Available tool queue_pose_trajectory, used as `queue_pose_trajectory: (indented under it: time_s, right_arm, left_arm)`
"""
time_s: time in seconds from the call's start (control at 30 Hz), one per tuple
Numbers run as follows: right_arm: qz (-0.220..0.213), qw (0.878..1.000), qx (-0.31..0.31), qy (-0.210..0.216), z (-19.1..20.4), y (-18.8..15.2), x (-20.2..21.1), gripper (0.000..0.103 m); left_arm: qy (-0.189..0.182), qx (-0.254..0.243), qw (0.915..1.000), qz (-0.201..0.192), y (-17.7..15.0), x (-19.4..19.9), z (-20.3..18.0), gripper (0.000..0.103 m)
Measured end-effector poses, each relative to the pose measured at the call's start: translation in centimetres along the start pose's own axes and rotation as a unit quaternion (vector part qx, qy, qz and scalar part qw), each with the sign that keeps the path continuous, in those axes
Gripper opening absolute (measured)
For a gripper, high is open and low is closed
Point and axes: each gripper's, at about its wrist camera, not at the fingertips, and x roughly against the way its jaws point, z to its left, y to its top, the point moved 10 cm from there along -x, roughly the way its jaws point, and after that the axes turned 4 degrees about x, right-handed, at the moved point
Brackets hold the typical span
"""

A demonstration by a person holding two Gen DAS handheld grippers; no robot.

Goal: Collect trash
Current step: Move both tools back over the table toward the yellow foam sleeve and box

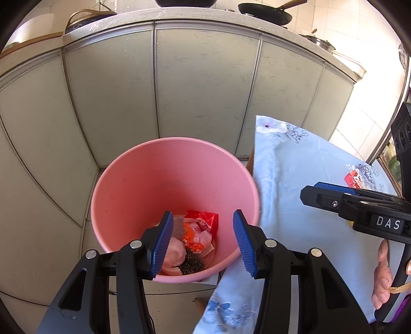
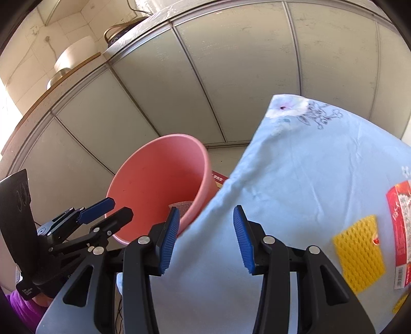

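Left gripper (image 1: 203,242), black with blue ribbed pads, sits at the bottom centre of the left wrist view, jaws spread apart, nothing between them. It hangs over the mouth of a round pink plastic bucket (image 1: 143,179) in the middle of the frame. Inside the bucket at the bottom: a crumpled red plastic wrapper (image 1: 205,219), orange bits, a pale pink wad and dark speckled pieces, all piled together.

Right of the bucket, a table covered with a light blue floral cloth (image 1: 290,195); the cloth edge touches or overlaps the bucket rim at right. Right gripper (image 1: 317,191) enters from the right edge of that view, seen side-on over the cloth; a hand (image 1: 385,280) shows at lower right.

In the right wrist view, the right gripper (image 2: 205,240) fills the bottom centre, jaws wide apart and empty, over the near edge of the blue cloth (image 2: 295,179). The pink bucket (image 2: 154,174) is centre-left, tilted in the picture, just beside the cloth. The left gripper (image 2: 117,208) shows at lower left, fingers parted.

Trash still on the cloth at the right of that frame: a yellow foam-net rectangle (image 2: 359,254) lying flat, and just right of it a red and white printed packet (image 2: 400,226), partly cut by the frame edge.

Grey-green cabinet doors (image 1: 179,82) fill the upper half; a black frying pan (image 1: 264,14) sits on the counter at top right.
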Motion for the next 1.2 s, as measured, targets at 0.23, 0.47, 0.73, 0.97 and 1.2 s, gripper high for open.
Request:
queue_pose_trajectory:
  time_s: [0.23,0.47,0.73,0.97,1.2]
  right_arm:
    - [-0.021,0.999,-0.029,-0.022,-3.4,-1.0,2.6,0.044]
    - [-0.051,0.995,-0.059,-0.070,-8.7,-2.1,6.6,0.044]
    - [-0.085,0.981,-0.137,-0.109,-16.0,-4.4,11.2,0.044]
    - [-0.106,0.973,-0.160,-0.130,-18.9,-6.1,13.9,0.044]
    - [-0.115,0.969,-0.172,-0.133,-20.4,-7.5,15.3,0.044]
  left_arm:
    - [-0.013,-0.024,0.9996,0.000,0.3,0.2,-2.7,0.048]
    - [-0.042,-0.044,0.9981,0.010,0.3,-0.1,-6.9,0.048]
    - [-0.100,-0.064,0.9912,0.059,-1.2,-1.3,-14.5,0.048]
    - [-0.135,-0.046,0.9830,0.116,-1.4,-2.7,-21.1,0.048]
    - [-0.137,0.018,0.9693,0.203,-3.3,-6.1,-24.6,0.048]
